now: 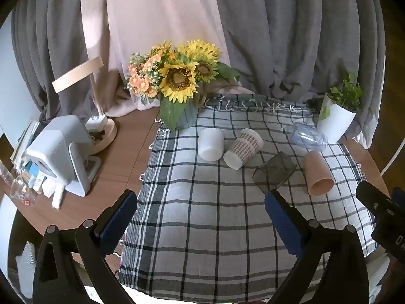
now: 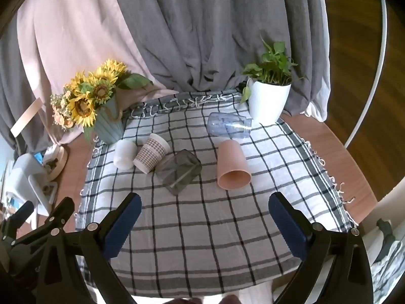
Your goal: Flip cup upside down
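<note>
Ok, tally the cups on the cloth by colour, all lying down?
White: 1
Houndstooth: 1
Smoky grey: 1
Pink: 1
Clear blue: 1
Total: 5, all on their sides.

Wooden table (image 1: 126, 147) carries a checked cloth (image 1: 215, 228), a desk lamp (image 1: 101, 129) and a white device (image 1: 60, 149) at left. On the cloth: five cups lying on their sides, sunflower vase (image 1: 186, 116), potted plant (image 1: 334, 121).
</note>
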`<state>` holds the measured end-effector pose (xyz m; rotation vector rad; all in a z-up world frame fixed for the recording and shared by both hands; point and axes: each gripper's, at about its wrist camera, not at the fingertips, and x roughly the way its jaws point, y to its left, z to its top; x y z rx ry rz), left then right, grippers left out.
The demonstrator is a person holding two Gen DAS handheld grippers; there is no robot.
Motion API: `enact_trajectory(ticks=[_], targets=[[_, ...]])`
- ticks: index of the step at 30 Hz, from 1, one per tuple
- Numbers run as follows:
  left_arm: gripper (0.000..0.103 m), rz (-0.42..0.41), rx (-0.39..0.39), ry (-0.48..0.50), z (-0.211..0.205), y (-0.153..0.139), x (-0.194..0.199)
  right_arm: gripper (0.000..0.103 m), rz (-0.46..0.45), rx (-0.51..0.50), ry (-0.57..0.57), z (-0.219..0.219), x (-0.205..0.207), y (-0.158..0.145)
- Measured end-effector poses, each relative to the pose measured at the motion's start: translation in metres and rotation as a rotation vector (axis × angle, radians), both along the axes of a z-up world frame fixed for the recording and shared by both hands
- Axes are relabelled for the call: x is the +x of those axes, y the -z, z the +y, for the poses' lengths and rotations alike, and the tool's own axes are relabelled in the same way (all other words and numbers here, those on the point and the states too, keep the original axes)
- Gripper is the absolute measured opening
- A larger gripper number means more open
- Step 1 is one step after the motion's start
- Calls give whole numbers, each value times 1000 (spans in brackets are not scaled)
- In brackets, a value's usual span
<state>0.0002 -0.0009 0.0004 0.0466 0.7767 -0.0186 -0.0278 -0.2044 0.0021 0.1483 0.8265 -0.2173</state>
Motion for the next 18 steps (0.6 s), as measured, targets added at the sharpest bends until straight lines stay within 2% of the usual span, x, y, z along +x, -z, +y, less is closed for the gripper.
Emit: enact_trajectory(ticks=[18], targets=[[103, -2, -2, 8, 6, -4, 3, 101, -13, 2, 0, 1, -3, -2]])
